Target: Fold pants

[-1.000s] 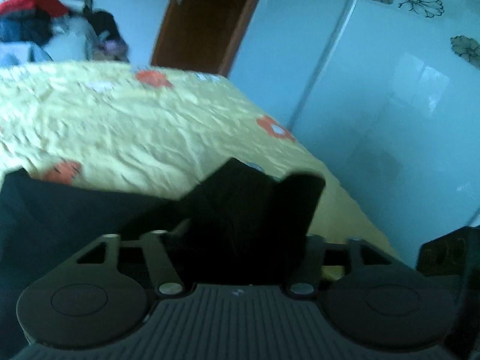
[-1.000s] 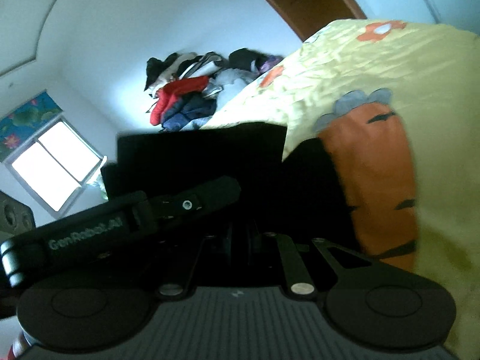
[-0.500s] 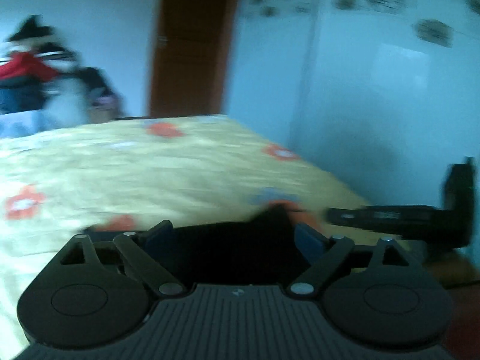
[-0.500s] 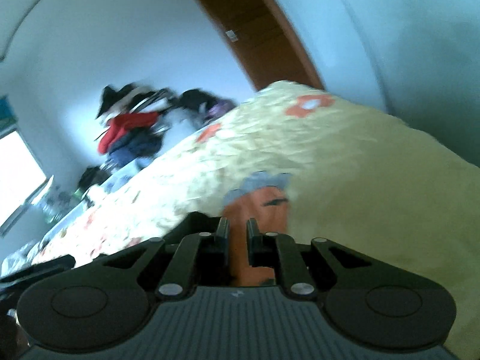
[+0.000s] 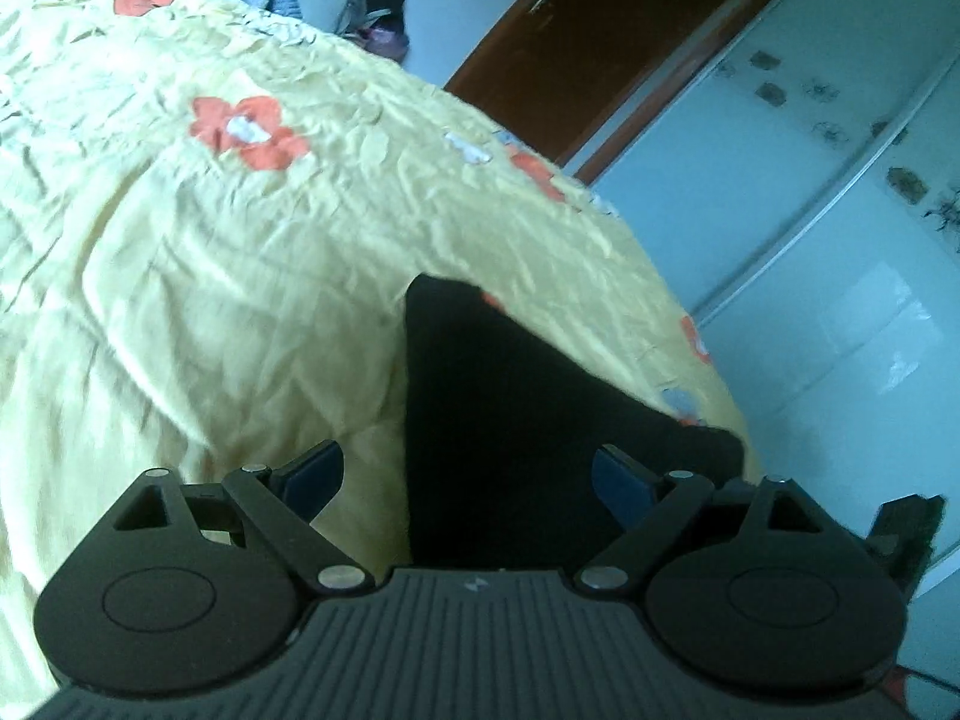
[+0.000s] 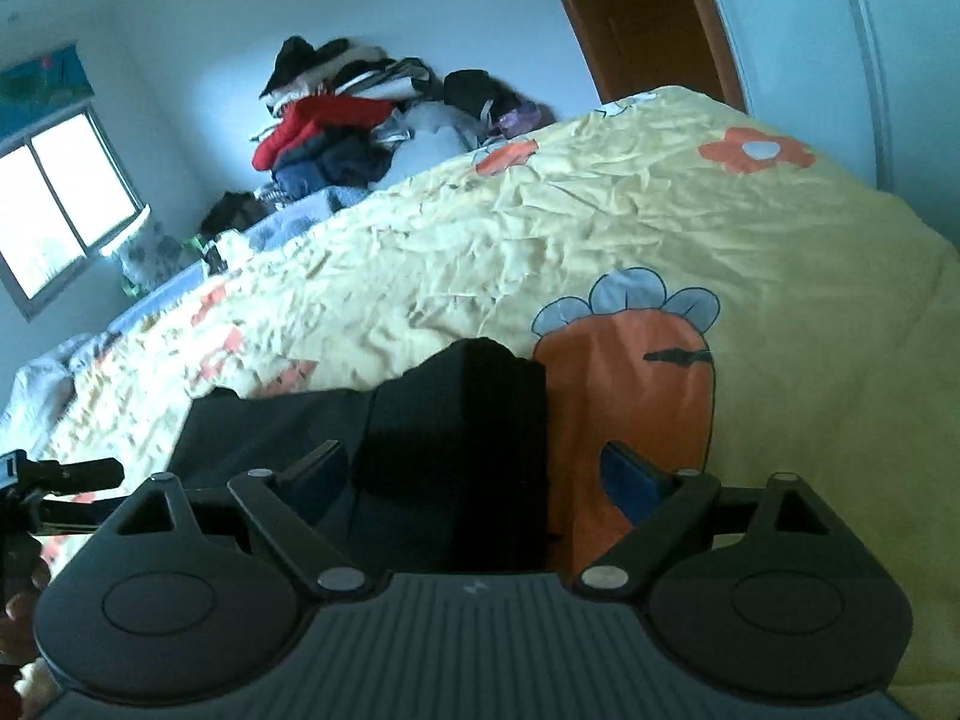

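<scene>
The black pants [image 5: 516,414] lie folded on the yellow bedsheet [image 5: 210,276], near the bed's edge. My left gripper [image 5: 468,474] is open and empty, its blue-padded fingers [image 5: 315,471] spread just above the near end of the pants. In the right wrist view the pants [image 6: 456,420] form a thick folded stack beside an orange carrot print [image 6: 630,384]. My right gripper [image 6: 474,468] is open and empty, its fingers straddling the near edge of the stack. The left gripper's body [image 6: 60,474] shows at the far left.
A pile of clothes [image 6: 354,120] sits at the far end of the bed. A brown door [image 5: 588,42] and a white wardrobe with flower prints [image 5: 840,192] stand to the right. A window [image 6: 54,204] is at the left.
Both grippers have opened and let go of the pants, which now lie folded on the sheet. Both cameras have tilted down towards the bed.
</scene>
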